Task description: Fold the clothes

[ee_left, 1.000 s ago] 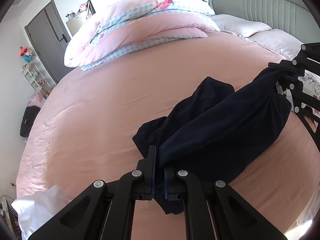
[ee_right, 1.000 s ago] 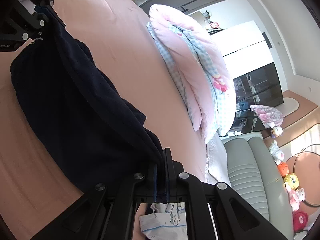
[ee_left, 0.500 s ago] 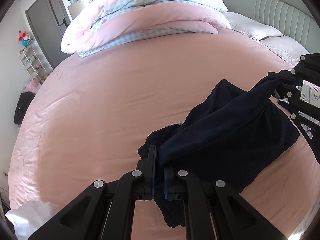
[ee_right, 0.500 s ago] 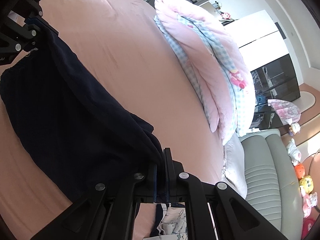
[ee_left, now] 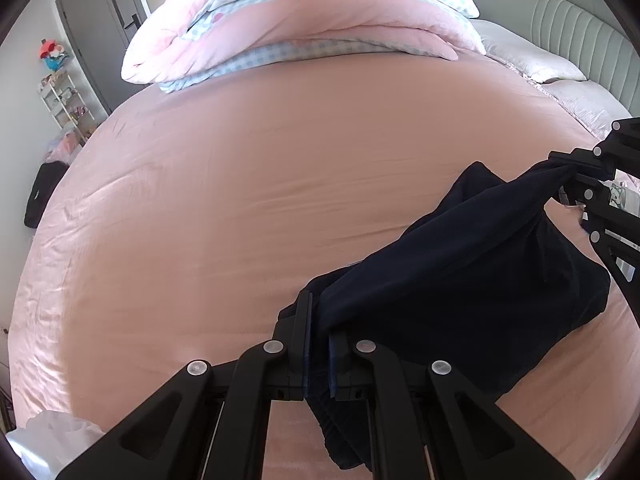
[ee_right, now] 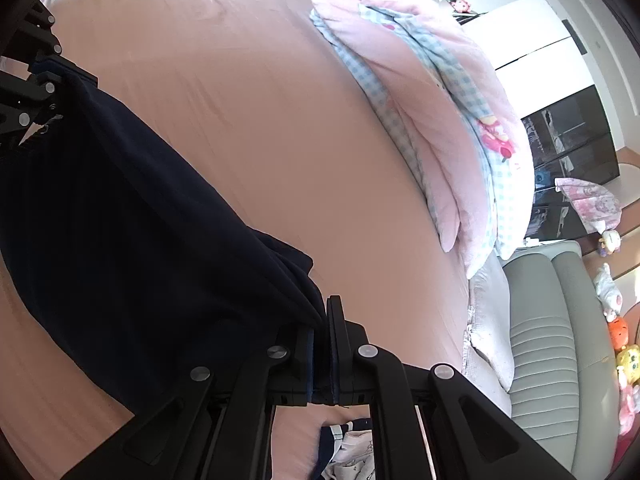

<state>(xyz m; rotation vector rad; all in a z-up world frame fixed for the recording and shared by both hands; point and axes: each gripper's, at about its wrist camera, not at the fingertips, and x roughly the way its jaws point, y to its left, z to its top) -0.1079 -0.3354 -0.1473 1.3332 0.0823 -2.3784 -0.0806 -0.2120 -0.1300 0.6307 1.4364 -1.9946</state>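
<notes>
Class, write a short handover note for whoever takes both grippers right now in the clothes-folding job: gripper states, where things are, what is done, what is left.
Left gripper: shut on one end of the dark garment.
Right gripper: shut on the other end.
The garment hangs between them, sagging onto the pink bed sheet.
More clothes lie below the right gripper; the folded quilt sits at the far side.
Done: garment picked up. Left: lay it flat, fold it, then do the others.

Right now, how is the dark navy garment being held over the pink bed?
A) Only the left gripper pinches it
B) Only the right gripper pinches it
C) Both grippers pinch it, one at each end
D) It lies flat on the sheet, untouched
C: the left gripper and the right gripper are each shut on an end of the dark navy garment, which hangs stretched between them above the pink sheet.
</notes>
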